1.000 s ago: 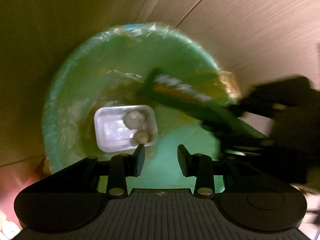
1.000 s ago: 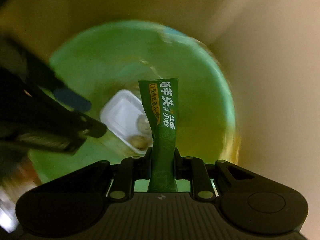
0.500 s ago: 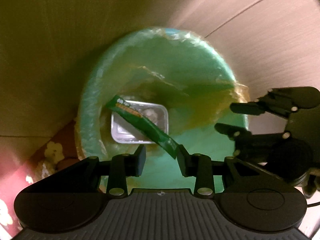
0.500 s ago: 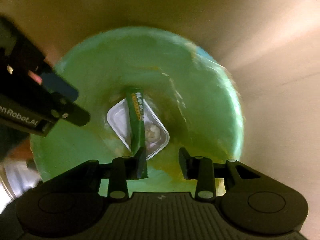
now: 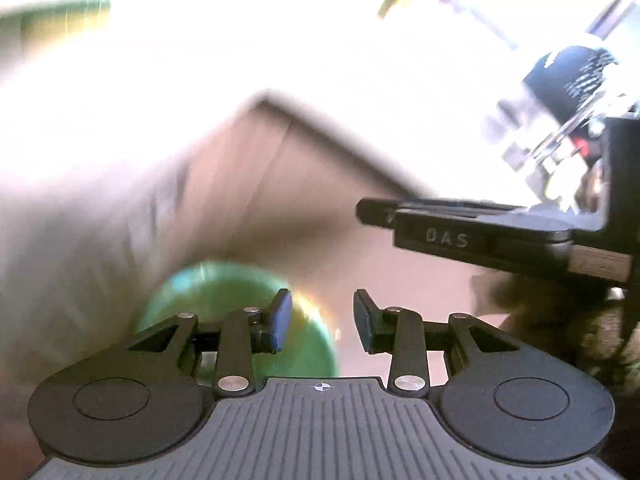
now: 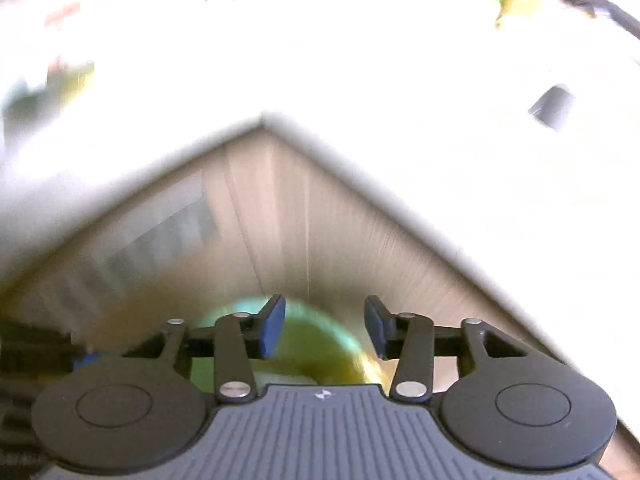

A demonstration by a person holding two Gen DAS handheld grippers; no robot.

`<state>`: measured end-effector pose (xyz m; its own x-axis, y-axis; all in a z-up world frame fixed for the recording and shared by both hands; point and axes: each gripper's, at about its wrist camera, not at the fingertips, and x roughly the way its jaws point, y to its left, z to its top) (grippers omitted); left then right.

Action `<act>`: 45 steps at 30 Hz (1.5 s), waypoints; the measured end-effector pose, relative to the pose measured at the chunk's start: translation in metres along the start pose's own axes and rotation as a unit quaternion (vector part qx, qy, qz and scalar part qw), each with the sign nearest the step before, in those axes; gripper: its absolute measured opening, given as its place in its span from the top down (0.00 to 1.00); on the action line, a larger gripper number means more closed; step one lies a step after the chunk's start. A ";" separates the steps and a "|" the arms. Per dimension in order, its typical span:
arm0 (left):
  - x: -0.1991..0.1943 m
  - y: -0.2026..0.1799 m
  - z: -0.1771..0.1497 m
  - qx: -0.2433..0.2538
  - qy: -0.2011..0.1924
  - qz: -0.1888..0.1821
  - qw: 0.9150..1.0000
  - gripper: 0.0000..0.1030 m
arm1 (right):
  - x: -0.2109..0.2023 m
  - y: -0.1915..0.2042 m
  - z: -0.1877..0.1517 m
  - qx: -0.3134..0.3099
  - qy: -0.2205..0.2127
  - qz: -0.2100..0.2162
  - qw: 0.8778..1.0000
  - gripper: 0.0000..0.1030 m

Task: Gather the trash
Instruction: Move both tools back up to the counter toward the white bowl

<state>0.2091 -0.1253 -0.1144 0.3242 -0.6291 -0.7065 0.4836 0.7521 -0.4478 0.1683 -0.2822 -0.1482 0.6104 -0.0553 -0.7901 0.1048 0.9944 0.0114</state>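
Note:
The green trash bin (image 5: 236, 300) with its plastic liner stands on the floor below a wooden cabinet corner; it also shows in the right wrist view (image 6: 304, 344). Its contents are hidden by blur and by the grippers. My left gripper (image 5: 322, 322) is open and empty, raised above the bin. My right gripper (image 6: 325, 330) is open and empty, also above the bin. The right gripper's body (image 5: 480, 236) shows in the left wrist view at the right.
A wooden cabinet corner (image 6: 276, 200) rises behind the bin, with a bright white top (image 6: 320, 60). A dark object (image 6: 554, 106) lies on it at the right. Blurred items, one a dark cylinder (image 5: 568, 80), sit at the upper right.
Both grippers have lifted up and away from the bin, tilting toward the table. The green snack wrapper, released by the right gripper, dropped into the bin and is now out of sight.

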 end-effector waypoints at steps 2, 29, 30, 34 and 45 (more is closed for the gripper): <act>-0.037 -0.001 0.023 0.014 -0.040 0.026 0.999 0.63 | -0.025 0.002 0.020 0.028 -0.036 0.010 0.999 0.49; -0.204 0.175 0.001 -0.197 -0.158 0.240 0.937 0.63 | -0.050 0.245 0.077 -0.134 -0.040 0.258 0.956 0.45; -0.204 0.179 -0.005 -0.205 -0.156 0.236 0.937 0.63 | -0.044 0.254 0.078 -0.136 -0.030 0.262 0.955 0.45; -0.213 0.183 -0.009 -0.211 -0.167 0.230 0.935 0.63 | -0.035 0.273 0.078 -0.135 -0.001 0.276 0.952 0.47; -0.209 0.109 0.084 -0.015 -0.243 0.283 0.928 0.61 | -0.057 0.232 0.068 -0.142 -0.027 0.219 0.965 0.88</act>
<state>0.2624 0.0719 0.0309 0.8505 -0.1411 -0.5067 0.1039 0.9894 -0.1012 0.2113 -0.0541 -0.0586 0.5881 0.3796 -0.7141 -0.3876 0.9073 0.1631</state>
